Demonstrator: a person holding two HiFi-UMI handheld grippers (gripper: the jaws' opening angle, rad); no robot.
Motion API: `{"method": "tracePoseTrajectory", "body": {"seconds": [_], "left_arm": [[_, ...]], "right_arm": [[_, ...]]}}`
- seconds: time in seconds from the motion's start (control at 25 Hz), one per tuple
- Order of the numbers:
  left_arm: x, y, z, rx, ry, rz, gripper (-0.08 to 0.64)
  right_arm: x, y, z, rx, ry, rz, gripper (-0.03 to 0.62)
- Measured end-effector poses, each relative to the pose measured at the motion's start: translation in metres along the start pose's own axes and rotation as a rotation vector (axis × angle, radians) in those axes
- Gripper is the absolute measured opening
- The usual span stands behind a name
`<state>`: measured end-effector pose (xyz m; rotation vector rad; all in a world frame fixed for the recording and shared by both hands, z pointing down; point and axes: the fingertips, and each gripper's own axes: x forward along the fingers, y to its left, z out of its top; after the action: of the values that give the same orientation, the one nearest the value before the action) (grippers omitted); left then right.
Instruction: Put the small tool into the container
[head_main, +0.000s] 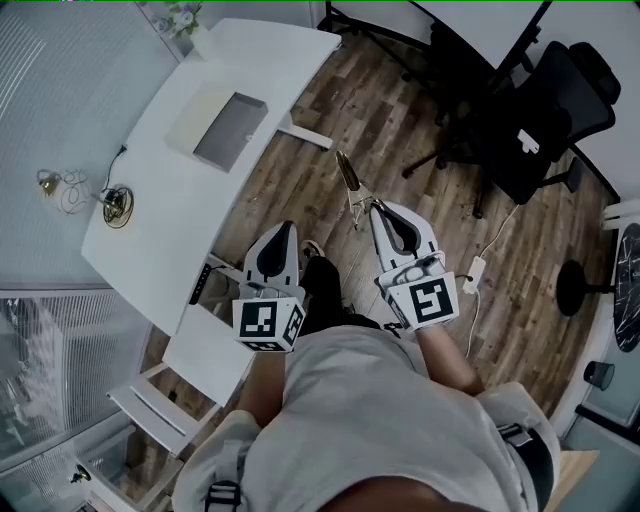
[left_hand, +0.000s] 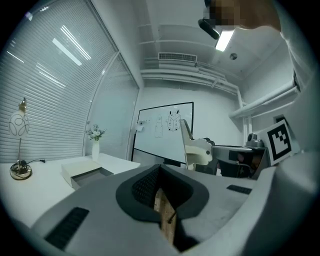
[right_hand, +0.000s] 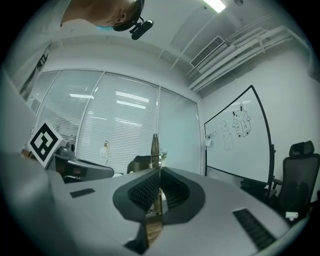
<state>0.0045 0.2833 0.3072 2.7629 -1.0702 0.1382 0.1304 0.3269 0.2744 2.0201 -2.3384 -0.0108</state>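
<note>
In the head view my right gripper (head_main: 378, 208) is shut on a slim metal tool (head_main: 349, 176) that sticks out past its tips over the wood floor. Seen from the right gripper view, the tool (right_hand: 155, 146) rises upright from between the closed pads. The container, a shallow open box (head_main: 220, 126) with a grey inside, lies on the white desk (head_main: 160, 235) to the far left; it also shows in the left gripper view as the box (left_hand: 83, 172). My left gripper (head_main: 284, 237) is shut with nothing in it, near the desk's edge.
A small gold lamp (head_main: 116, 205) and a vase of flowers (head_main: 186, 18) stand on the desk. A low white side table (head_main: 205, 352) sits under my left gripper. Black office chairs (head_main: 540, 110) and a power strip (head_main: 470, 276) occupy the floor to the right.
</note>
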Motion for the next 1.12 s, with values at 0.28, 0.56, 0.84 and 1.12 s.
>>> {"method": "tracePoseTrajectory", "body": {"seconds": [0.28,0.56,0.84,1.12], "left_arm": [[0.071,0.029,0.01,0.004,-0.001,-0.043,0.023],[0.142,0.073,0.024,0.006,0.036,-0.086,0.023],[0.198,0.126,0.038,0.007,0.044,-0.104,0.023],[0.223,0.185,0.03,-0.038,0.039,-0.052,0.023]], "right_arm": [[0.058,-0.037,0.0,-0.012,0.005,-0.026,0.028],[0.129,-0.06,0.002,-0.002,0.018,-0.031,0.028],[0.209,-0.069,-0.002,-0.021,0.074,0.001,0.028],[0.276,-0.056,-0.013,-0.078,0.121,0.096,0.028]]}}
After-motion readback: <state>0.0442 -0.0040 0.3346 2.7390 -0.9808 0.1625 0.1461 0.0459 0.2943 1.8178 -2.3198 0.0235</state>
